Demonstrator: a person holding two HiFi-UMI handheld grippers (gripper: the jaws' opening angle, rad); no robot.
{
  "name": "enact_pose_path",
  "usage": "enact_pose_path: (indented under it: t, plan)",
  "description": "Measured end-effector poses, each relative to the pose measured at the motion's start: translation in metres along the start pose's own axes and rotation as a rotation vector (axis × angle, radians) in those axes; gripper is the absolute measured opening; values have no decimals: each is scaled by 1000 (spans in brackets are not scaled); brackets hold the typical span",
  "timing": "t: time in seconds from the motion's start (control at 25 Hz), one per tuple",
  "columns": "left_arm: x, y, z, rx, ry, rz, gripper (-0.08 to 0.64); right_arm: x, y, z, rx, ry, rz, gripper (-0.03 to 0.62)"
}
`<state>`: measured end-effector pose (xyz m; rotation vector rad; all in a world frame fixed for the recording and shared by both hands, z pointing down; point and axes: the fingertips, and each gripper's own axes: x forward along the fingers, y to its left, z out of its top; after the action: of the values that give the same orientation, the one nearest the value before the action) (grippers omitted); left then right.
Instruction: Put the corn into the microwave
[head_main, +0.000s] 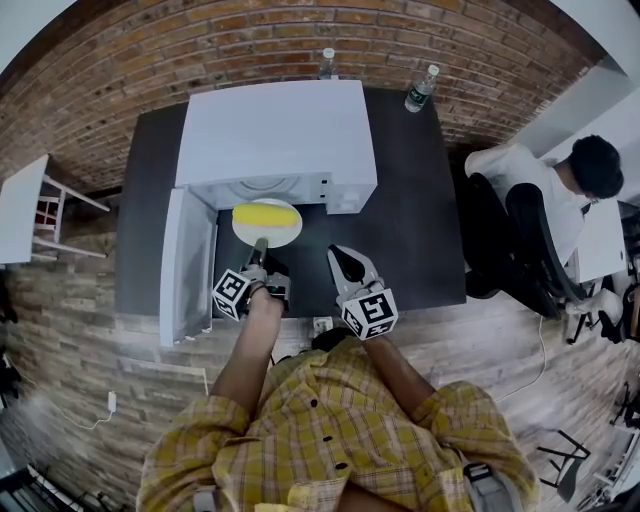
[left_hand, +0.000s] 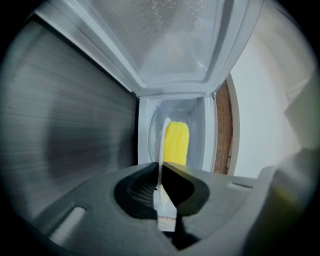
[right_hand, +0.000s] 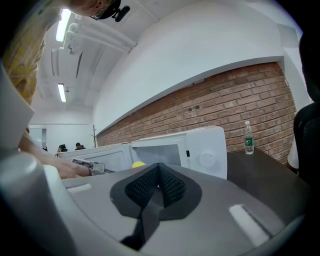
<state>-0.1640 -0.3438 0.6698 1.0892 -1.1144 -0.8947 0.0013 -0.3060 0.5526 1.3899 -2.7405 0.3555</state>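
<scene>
At the microwave (head_main: 280, 135) mouth, the left claw (head_main: 261, 244) pinches the plate (head_main: 290, 233) bearing corn (head_main: 266, 214), the swung-out door (head_main: 190, 265) just beside it; the right claw (head_main: 341, 256) is closed, empty, over the bench (head_main: 415, 220).

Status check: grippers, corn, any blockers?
Grippers: left gripper shut on the rim of the plate; right gripper shut, empty. The corn lies on the plate at the mouth of the microwave. Its door open, nothing in the way.
</scene>
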Motion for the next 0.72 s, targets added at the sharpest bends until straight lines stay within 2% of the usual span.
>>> enact_pose_path:
  t: [0.72]
  plan:
    - [46,14,13,-16,-39,38,24,14,-18,-4,-2,22,8,2]
